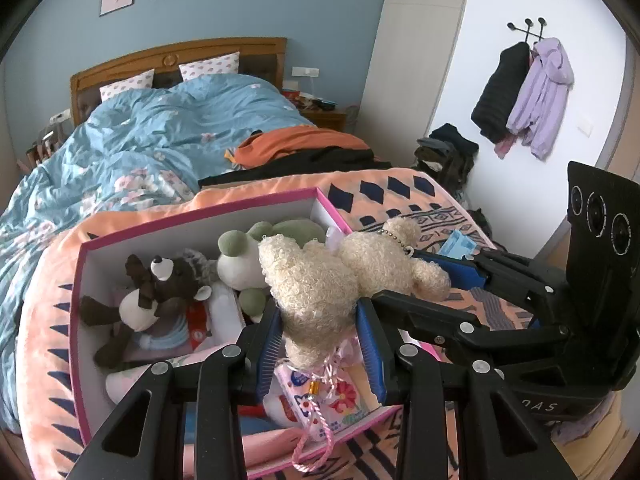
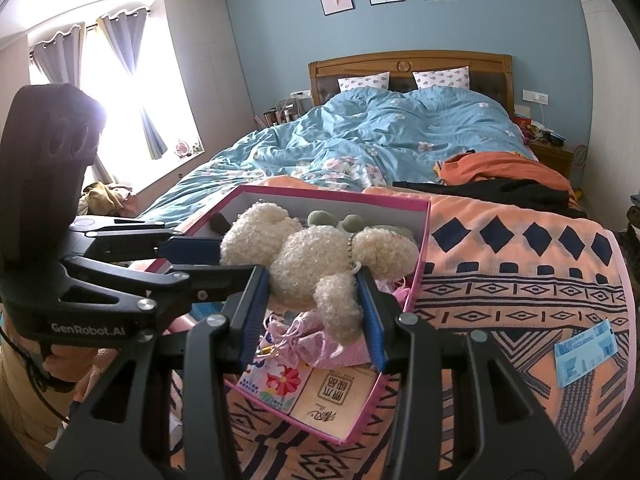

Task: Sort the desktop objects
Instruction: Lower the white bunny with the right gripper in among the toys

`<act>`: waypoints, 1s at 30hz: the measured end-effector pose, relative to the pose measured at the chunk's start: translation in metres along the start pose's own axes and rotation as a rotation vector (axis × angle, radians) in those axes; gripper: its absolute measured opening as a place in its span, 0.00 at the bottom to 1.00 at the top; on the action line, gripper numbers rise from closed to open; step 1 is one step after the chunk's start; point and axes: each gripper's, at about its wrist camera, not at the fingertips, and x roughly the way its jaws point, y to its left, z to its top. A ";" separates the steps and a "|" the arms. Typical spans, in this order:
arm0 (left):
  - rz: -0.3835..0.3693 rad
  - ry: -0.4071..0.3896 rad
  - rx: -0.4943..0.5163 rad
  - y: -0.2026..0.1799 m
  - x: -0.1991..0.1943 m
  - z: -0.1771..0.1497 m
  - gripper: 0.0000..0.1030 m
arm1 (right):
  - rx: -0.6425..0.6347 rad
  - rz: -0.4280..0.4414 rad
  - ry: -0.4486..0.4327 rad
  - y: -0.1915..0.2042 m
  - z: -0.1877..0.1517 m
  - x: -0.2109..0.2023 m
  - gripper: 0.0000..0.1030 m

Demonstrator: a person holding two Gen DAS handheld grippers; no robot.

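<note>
A cream curly plush bear (image 1: 320,276) hangs over an open pink-rimmed box (image 1: 200,216), held at both ends. My left gripper (image 1: 319,320) is shut on one end of it, blue pads pressing from both sides. From the right, my right gripper (image 1: 400,276) clamps the end with the bead chain. In the right wrist view the right gripper (image 2: 312,292) is shut on the plush bear (image 2: 312,256), and the left gripper (image 2: 236,260) grips its far end. The box (image 2: 340,194) holds a brown plush dog (image 1: 152,292), a green-and-white plush (image 1: 240,256) and a flowered packet (image 2: 280,384).
The box rests on an orange patterned blanket (image 2: 520,280) at the foot of a bed with a blue duvet (image 2: 380,136). A blue packet (image 2: 584,352) lies on the blanket to the right. Orange and black clothes (image 1: 304,144) lie on the bed. Coats (image 1: 520,96) hang on the wall.
</note>
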 end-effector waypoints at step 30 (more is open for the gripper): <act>0.002 0.021 -0.019 0.007 0.023 0.008 0.35 | 0.019 -0.003 0.028 -0.023 0.011 0.023 0.44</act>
